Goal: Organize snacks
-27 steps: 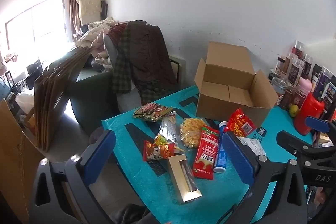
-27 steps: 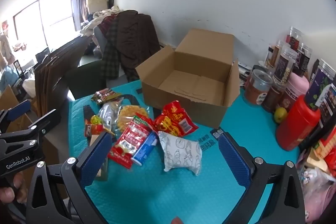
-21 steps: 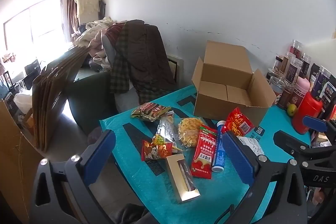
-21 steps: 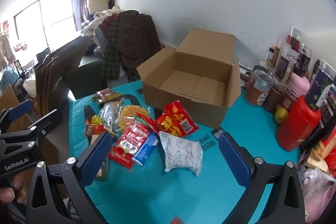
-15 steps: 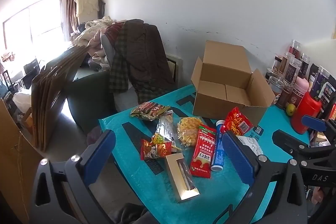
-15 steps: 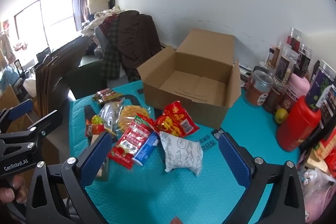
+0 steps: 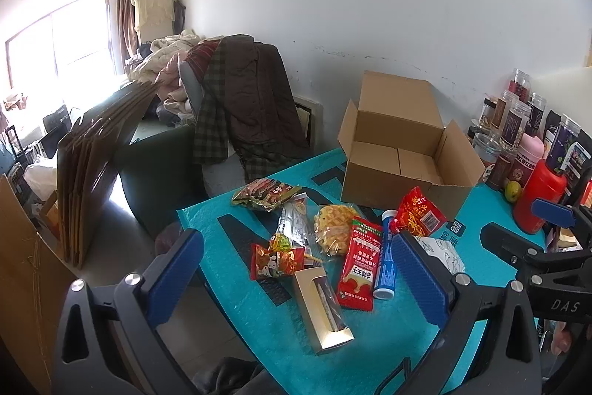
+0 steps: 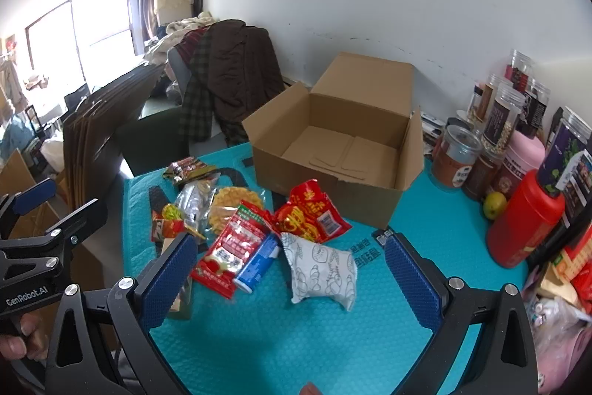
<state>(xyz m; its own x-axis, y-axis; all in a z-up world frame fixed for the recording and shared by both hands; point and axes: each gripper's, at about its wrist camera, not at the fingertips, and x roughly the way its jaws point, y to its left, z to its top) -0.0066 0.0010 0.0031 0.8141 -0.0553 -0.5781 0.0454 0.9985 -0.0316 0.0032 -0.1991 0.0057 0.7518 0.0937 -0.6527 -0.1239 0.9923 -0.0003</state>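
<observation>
Overhead, both claws hang spread wide above the bench (image 8: 259, 350) with its teal cover, and neither has hold of anything. The left claw (image 7: 296, 269) frames the near end of the snack pile; the right claw (image 8: 290, 274) frames the white bun packet (image 8: 322, 269) and the blue tube (image 8: 257, 263).

All the snacks lie loose on the bench, none in the cardboard box (image 8: 333, 150), which stands open beyond them with its flaps up and only bare cardboard showing inside. Just in front of the box lies the red crinkled bag (image 8: 310, 213), touching the long red sachet (image 8: 233, 247), with the blue tube partly tucked under that sachet's edge. Further left lie the yellow waffle pack (image 7: 333, 228), a clear wrapper (image 7: 294, 221), a small red-and-yellow packet (image 7: 275, 260) and a gold window box (image 7: 323, 306) nearest the bench's front edge. A dark green packet (image 7: 264, 193) lies apart at the far left corner.

Jars (image 8: 495, 121), a red flask (image 8: 525, 221) and a green fruit (image 8: 494, 204) crowd the right side by the wall.
</observation>
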